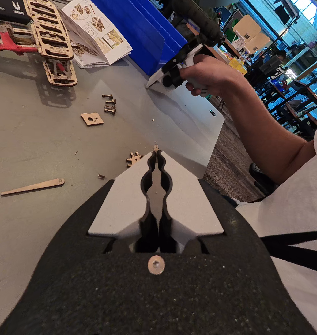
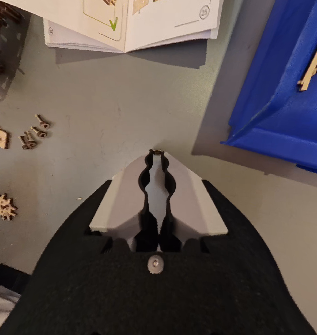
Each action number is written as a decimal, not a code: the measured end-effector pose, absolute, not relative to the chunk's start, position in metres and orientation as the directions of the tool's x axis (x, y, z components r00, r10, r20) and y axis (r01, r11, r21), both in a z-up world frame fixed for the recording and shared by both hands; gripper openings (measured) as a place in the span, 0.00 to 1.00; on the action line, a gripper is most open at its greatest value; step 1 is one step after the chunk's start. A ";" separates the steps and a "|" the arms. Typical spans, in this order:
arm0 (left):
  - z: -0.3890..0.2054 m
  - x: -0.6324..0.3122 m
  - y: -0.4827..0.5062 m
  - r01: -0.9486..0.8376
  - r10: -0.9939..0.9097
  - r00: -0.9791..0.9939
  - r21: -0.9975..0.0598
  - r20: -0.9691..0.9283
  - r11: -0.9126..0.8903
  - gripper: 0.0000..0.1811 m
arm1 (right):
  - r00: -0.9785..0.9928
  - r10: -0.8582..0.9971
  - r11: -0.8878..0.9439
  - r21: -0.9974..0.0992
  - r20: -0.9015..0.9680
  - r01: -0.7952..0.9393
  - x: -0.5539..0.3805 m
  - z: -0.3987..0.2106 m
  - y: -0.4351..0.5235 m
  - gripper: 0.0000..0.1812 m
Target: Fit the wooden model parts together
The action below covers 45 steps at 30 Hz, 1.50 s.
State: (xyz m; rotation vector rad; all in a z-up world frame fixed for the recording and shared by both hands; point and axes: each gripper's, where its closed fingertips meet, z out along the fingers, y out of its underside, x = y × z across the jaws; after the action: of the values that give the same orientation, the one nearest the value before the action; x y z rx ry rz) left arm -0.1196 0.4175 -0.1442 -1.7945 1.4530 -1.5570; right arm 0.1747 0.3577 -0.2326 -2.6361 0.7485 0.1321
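nearby, right tongs [image 2: 156, 152] pinching perhaps a small ring [image 2: 157, 151], beside blue bin [image 2: 281, 126] edge

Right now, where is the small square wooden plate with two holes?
The small square wooden plate lies flat on the grey table, left-centre in the left wrist view, just beside the four small wooden pins; it shows at the right wrist view's left edge.

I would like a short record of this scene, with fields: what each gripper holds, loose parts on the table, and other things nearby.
left gripper: shut on a tiny wooden piece
right gripper: shut on a small dark ring-like part, tip near the table
loose parts: four pegs, square plate, toothed gear piece, tapered stick
nearby: open booklet, blue bin, wooden model
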 end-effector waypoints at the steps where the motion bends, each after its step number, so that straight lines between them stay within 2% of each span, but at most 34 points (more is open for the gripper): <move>1: -0.142 -0.119 0.416 -0.448 -0.847 -0.140 -0.796 0.513 -0.408 0.00 | 0.855 -0.463 -0.770 -0.372 -0.233 -0.518 0.171 -0.227 0.363 0.04; 3: -0.136 -0.118 0.413 -0.427 -0.848 -0.163 -0.811 0.505 -0.400 0.00 | 0.876 -0.318 -0.755 -0.463 -0.362 -0.465 0.146 -0.205 0.383 0.04; 5: -0.128 -0.117 0.411 -0.395 -0.849 -0.189 -0.830 0.493 -0.394 0.00 | 0.894 -0.062 -0.727 -0.594 -0.443 -0.345 0.102 -0.175 0.402 0.04; 8: -0.121 -0.117 0.408 -0.368 -0.842 -0.212 -0.839 0.496 -0.402 0.00 | 0.921 0.145 -0.660 -0.728 -0.362 -0.182 0.068 -0.152 0.410 0.04; 11: -0.104 -0.116 0.402 -0.296 -0.824 -0.271 -0.857 0.498 -0.421 0.00 | 0.729 0.481 -0.484 -0.841 -0.488 -0.243 -0.012 -0.096 0.412 0.04; 15: -0.073 -0.121 0.390 -0.175 -0.795 -0.375 -0.878 0.477 -0.445 0.00 | 0.466 0.729 -0.314 -0.849 -0.502 -0.424 -0.089 -0.042 0.400 0.04; 17: -0.057 -0.126 0.383 -0.121 -0.789 -0.425 -0.892 0.443 -0.436 0.00 | 0.380 0.762 -0.313 -0.812 -0.524 -0.493 -0.109 -0.031 0.396 0.03; 28: -0.022 -0.140 0.367 0.000 -0.798 -0.488 -0.914 0.354 -0.405 0.00 | 0.435 0.805 -0.221 -0.884 -0.403 -0.411 -0.146 -0.014 0.381 0.04; 39: -0.017 -0.138 0.375 0.069 -0.926 -0.317 -0.969 0.203 -0.236 0.00 | 0.669 0.714 -0.069 -0.971 -0.207 -0.227 -0.146 -0.009 0.386 0.04; 42: -0.023 -0.136 0.382 0.060 -0.966 -0.233 -0.990 0.113 -0.131 0.00 | 0.739 0.660 -0.048 -0.990 -0.131 -0.133 -0.144 -0.014 0.392 0.04; 45: -0.023 -0.135 0.385 0.064 -0.985 -0.170 -0.997 0.036 -0.047 0.00 | 0.770 0.628 -0.032 -0.992 -0.113 -0.119 -0.145 -0.014 0.395 0.04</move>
State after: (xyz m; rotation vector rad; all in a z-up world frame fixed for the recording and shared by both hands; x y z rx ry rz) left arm -0.1353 0.3853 -0.0231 -1.1043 1.2614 -1.3953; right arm -0.1446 0.3954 -0.0139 -1.4927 -0.4331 0.6300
